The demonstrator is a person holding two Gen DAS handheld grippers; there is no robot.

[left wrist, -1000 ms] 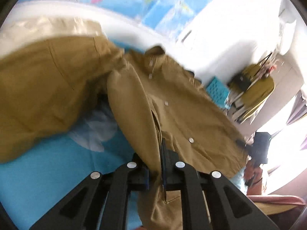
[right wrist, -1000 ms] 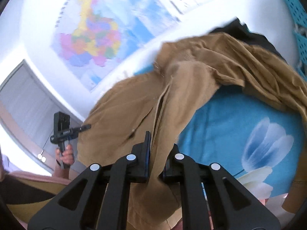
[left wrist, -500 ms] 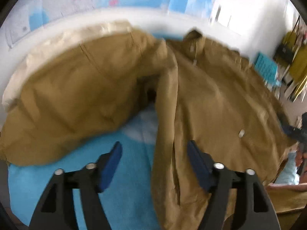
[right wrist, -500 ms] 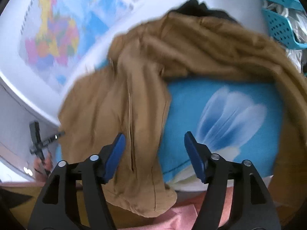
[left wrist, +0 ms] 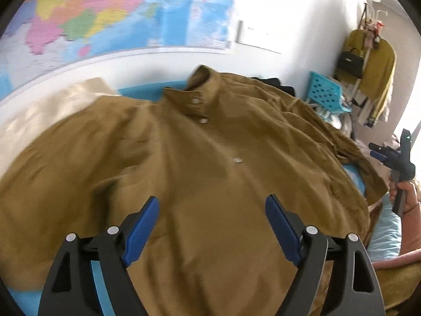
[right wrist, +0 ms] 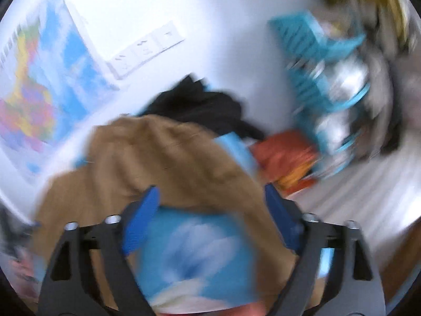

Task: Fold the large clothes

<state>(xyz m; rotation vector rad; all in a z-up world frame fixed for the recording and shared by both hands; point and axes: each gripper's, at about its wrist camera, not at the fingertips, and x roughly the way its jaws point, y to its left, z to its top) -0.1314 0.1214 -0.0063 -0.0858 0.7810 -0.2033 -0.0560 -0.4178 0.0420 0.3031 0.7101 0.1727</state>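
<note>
Opening jaws of left gripper (left wrist: 211, 230) and right gripper (right wrist: 211, 216), nothing grasped, above matte, creased tan shirt (left wrist: 210, 158).

shirt (left wrist: 210, 163): tan, buttoned, spread front-up on blue sheet (left wrist: 142, 89), collar toward wall
left gripper (left wrist: 211, 226): over the lower shirt front, jaws opening, nothing between pads
right gripper (left wrist: 394, 160): far right edge, in a hand, beside shirt's edge
wall: map (left wrist: 105, 13)
background right: teal basket (left wrist: 326, 92), hanging clothes
</note>
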